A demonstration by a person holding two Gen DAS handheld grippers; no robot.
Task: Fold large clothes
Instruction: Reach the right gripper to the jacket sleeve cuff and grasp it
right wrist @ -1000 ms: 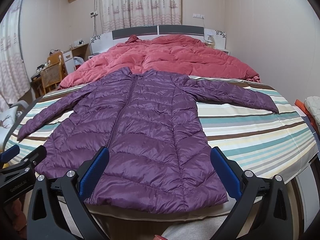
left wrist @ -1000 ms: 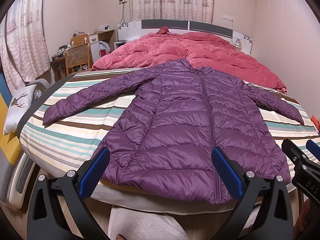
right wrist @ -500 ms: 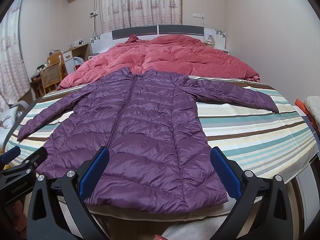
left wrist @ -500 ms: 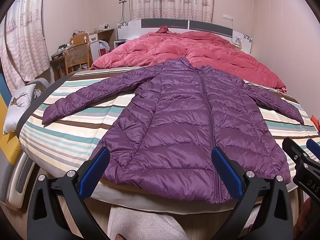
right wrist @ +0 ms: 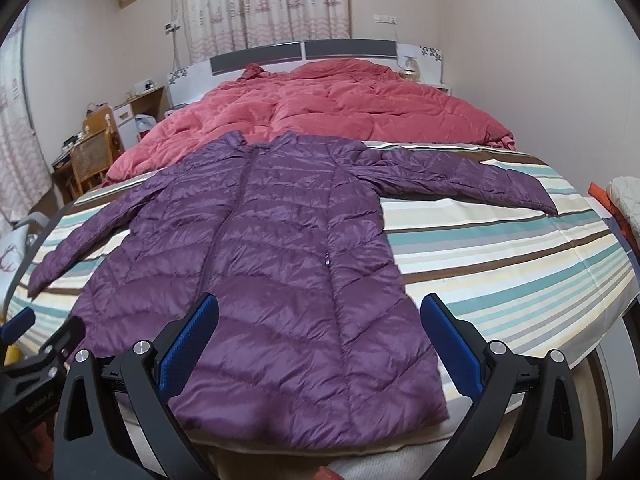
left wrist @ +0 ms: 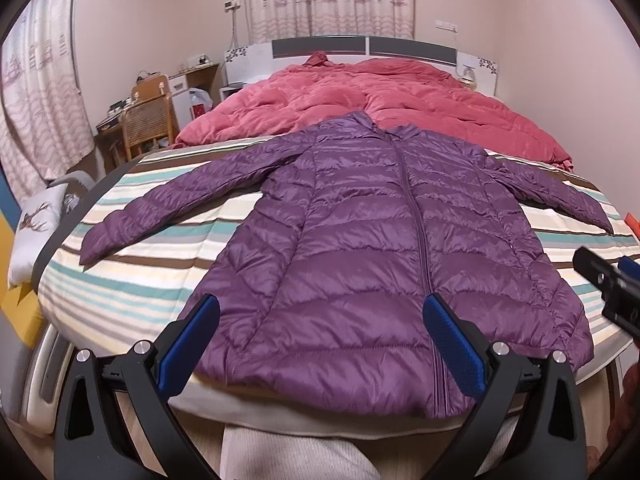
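Right now the left gripper with its blue finger pads is hanging wide apart, holding nothing, just in front of the bottom hem of the long puffy purple zip-up coat. The right gripper is doing the same beside it, spread wide and empty, near the coat's hem. A person's knee in pale knit trousers is showing under the left gripper, below the coat.

The coat is lying flat on its back on the striped white, teal and brown bed sheet, zipped up, with its hem at the foot edge of the bed. Both sleeves are reaching out to the sides across the stripes.

Behind the coat's collar a crumpled pinkish-red quilt is lying over the far half of the bed. Past the quilt, a grey and white headboard is standing against the wall. To the left of the coat, farther back, a woven wooden chair is sitting by a desk.
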